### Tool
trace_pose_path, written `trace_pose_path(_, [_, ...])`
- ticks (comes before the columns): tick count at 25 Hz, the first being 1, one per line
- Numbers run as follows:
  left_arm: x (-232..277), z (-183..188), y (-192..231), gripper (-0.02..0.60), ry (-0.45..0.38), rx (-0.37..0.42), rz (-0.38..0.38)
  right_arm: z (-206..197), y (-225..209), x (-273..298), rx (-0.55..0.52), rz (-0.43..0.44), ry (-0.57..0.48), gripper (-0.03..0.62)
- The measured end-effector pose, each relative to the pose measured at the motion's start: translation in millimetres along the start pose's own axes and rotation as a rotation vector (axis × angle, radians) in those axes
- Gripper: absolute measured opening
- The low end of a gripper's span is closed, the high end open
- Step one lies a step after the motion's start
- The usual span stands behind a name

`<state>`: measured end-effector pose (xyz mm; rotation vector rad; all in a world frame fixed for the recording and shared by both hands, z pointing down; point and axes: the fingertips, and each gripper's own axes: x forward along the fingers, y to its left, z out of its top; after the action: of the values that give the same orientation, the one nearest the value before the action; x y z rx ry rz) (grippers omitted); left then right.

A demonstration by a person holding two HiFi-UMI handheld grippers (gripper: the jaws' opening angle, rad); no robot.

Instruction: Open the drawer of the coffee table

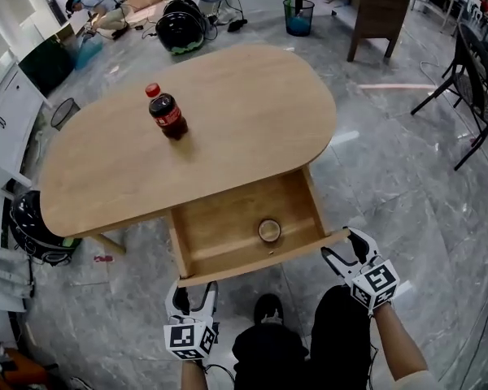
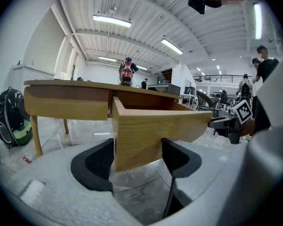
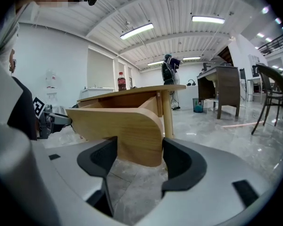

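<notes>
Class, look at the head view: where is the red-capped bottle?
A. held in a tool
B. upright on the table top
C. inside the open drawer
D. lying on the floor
B: the bottle stands upright on the table top, away from the open drawer.

The tabletop [image 1: 228, 120] and its drawer [image 1: 228, 230] are pale honey wood with a faint grain. The bottle [image 1: 167, 116] is dark, with a red cap and label. The left tool [image 1: 195, 292] and right tool [image 1: 347, 250] are light grey with black pads, and each carries a black-and-white square-marker cube. The floor [image 1: 407, 185] is grey marbled tile.
</notes>
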<state>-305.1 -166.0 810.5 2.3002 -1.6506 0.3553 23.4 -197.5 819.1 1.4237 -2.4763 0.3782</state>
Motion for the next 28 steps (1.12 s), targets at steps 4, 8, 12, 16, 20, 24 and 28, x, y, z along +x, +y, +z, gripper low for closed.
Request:
trace_pose_path(4, [-14,29,1,0.317,0.082,-0.035,0.009,6,3,-13,0.101,-0.034,0.099,0.307])
trace_pose_path(8, [-40,87,-1,0.316,0.123,-0.112,0.027,46,23,-35,0.176,-0.025,0.16,0.307])
trace_pose_path(12, [-59,151,-18,0.316,0.163,-0.12,0.016,93,49,-55,0.193,-0.008,0.23,0.307])
trace_pose_path(16, [-75,209,-43,0.316,0.206,-0.101,-0.001,146,69,-73,0.188,-0.017,0.281,0.307])
trace_pose_path(20, [-95,257,-62,0.316,0.243,-0.103,-0.013,202,87,-95,0.218,-0.048,0.315,0.307])
trace_pose_path(24, [-117,296,-76,0.316,0.273,-0.118,-0.005,253,107,-115,0.248,-0.081,0.331,0.307])
trace_pose_path(28, [-141,330,-96,0.314,0.298,-0.131,-0.037,295,128,-134,0.268,-0.086,0.339,0.305])
